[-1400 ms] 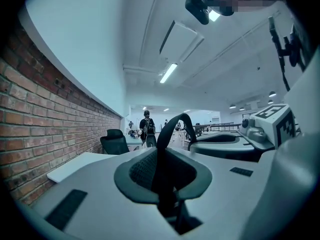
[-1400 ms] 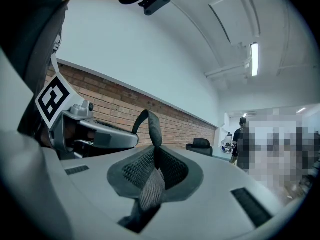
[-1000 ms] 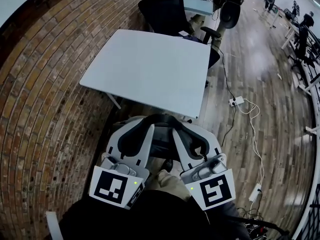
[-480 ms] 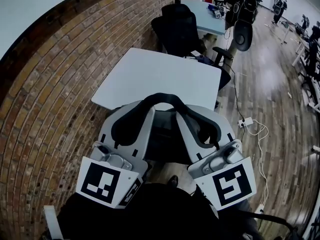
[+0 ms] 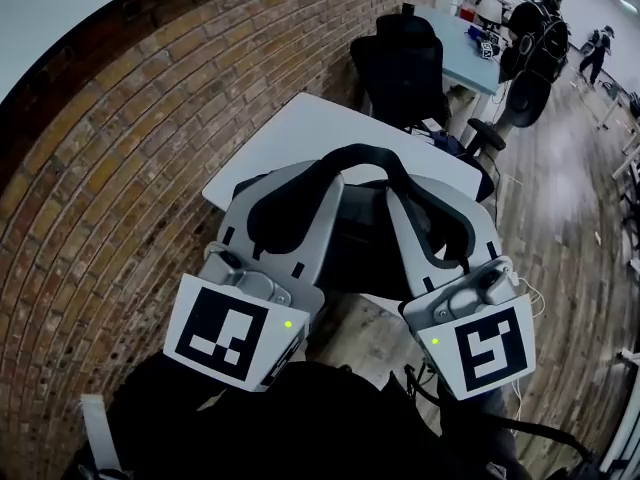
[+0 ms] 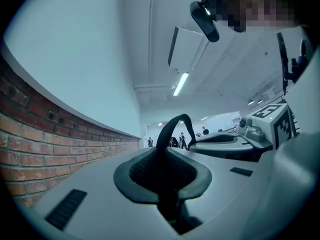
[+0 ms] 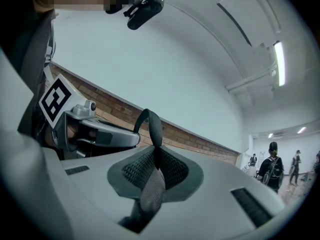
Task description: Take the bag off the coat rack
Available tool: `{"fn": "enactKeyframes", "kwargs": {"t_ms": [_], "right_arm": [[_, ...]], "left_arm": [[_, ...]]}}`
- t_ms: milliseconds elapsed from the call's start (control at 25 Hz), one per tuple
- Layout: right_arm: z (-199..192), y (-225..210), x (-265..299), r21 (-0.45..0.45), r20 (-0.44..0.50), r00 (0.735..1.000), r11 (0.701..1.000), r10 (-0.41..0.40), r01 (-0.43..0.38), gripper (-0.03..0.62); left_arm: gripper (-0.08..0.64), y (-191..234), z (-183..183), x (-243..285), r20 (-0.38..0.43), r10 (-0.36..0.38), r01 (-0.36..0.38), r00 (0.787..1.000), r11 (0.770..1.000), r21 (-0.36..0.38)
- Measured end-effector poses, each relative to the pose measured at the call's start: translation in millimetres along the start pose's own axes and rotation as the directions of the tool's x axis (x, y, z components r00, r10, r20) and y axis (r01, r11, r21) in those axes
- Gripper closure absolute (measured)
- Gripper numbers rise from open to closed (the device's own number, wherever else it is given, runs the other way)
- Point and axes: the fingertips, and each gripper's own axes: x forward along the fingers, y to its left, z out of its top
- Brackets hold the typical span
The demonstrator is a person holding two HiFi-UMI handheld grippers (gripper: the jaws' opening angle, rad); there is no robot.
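In the head view a black strap [image 5: 362, 156] arches between my two grippers, and the dark bag [image 5: 358, 243] hangs under it between them. My left gripper [image 5: 298, 188] is shut on the strap's left end. My right gripper [image 5: 432, 208] is shut on its right end. The left gripper view shows the strap [image 6: 172, 129] rising out of the left gripper [image 6: 162, 171]. In the right gripper view the strap [image 7: 152, 126] and a mesh tab stand between the pads of the right gripper [image 7: 154, 171]. No coat rack is in view.
A white table [image 5: 290, 133] stands against the brick wall [image 5: 110, 158], just beyond the grippers. A black office chair [image 5: 405, 63] sits behind it. A person with a backpack [image 5: 540, 28] stands far off on the wooden floor [image 5: 560, 218] at right.
Both grippers have risen together with the strap and now cover much of the white table. The view has tilted up toward the wall and the far room.
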Motion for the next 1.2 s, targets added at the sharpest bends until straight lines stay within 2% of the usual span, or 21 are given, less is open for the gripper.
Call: {"fn": "enactKeyframes", "kwargs": {"t_ms": [200,440,560,800,1200], "right_arm": [[-25,-4,71,-0.001,0.008,0.998,0.998,0.058,-0.058,0.558],[-73,7,156,-0.010,-0.015,0.990,0.990,0.144,-0.144,0.557],[-79,5,201,-0.044,-0.017,0.986,0.985,0.166,-0.166,0.557],[-84,15,273,-0.073,0.031,0.969,0.967,0.245,-0.243,0.557],[-92,21,353,-0.104,0.073,0.953,0.952,0.295,-0.287,0.557]], "left_arm": [[0.506,62,-29,27,-0.015,0.040,-0.040,0.999,0.999,-0.021],[0.506,138,-81,49,-0.058,0.115,-0.122,0.992,0.984,-0.130],[0.506,177,-89,63,-0.055,0.118,-0.125,0.992,0.980,-0.158],[0.506,245,-100,72,-0.077,0.164,-0.176,0.984,0.965,-0.192],[0.506,317,-113,89,-0.089,0.228,-0.241,0.970,0.952,-0.191]]}}
